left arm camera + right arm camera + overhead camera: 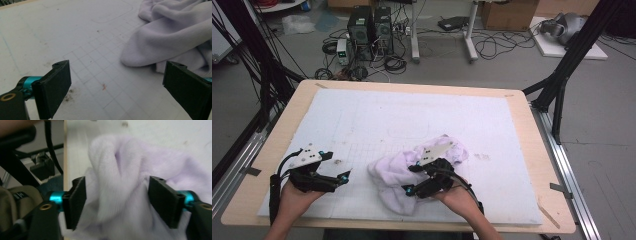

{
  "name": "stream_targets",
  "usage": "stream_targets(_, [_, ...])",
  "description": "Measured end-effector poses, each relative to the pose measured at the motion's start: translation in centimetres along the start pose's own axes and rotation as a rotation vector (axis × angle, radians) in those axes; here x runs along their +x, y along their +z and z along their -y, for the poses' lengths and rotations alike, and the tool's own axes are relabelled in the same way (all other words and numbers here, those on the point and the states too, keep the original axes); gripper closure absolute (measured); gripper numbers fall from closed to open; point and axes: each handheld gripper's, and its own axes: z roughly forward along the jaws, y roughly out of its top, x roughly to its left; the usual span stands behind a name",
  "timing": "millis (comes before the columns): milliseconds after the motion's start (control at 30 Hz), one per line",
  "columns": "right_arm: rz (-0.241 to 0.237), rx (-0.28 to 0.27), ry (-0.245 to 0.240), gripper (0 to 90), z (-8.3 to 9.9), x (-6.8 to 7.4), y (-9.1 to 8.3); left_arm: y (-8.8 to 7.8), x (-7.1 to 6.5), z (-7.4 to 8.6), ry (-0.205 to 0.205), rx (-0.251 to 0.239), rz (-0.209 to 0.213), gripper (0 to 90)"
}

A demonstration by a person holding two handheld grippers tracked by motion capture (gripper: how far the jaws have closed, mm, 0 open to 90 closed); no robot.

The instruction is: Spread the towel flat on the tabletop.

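While the crumpled lilac cloth (412, 167) lay in a heap on the white gridded mat (377, 120) near the front edge of the bench (532, 130), the right tool (413, 186) sat over its near side, jaws spread, with a thick fold of the fabric bunched up between them; whether the pads pressed on that fold could not be told, the right gripper view being blurred. The left tool (343, 176) rested on the mat just beside the cloth's left edge, its jaws wide apart with bare mat between them (a small reddish speck (104, 86) and some dark smudges (68, 96) marked the grid there). Nothing stood between either tool and the cloth. Beyond the bench, on the grey floor, stood two black computer towers (371, 27) amid loops of cable, a cardboard box (508, 14) and black frame legs (562, 75). No writing or label could be read anywhere.
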Motion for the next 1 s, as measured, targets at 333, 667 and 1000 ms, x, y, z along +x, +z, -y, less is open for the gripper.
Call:
stream_targets(333, [0.152,-0.058,-0.01,35.4,-0.9,-3.3,-3.5,3.6,-1.2,-3.1,0.062,0.009,0.094,20.2])
stream_targets(667, [0.188,0.167,0.005,57.3,1.1,-5.8,0.6,10.4,-1.9,-3.7,0.082,0.16,0.23,42.5])
stream_targets(1000, [0.168,0.094,-0.027,80.0,3.7,-3.3,-2.9,10.2,-3.3,-3.4,0.169,0.232,0.316,86.7])
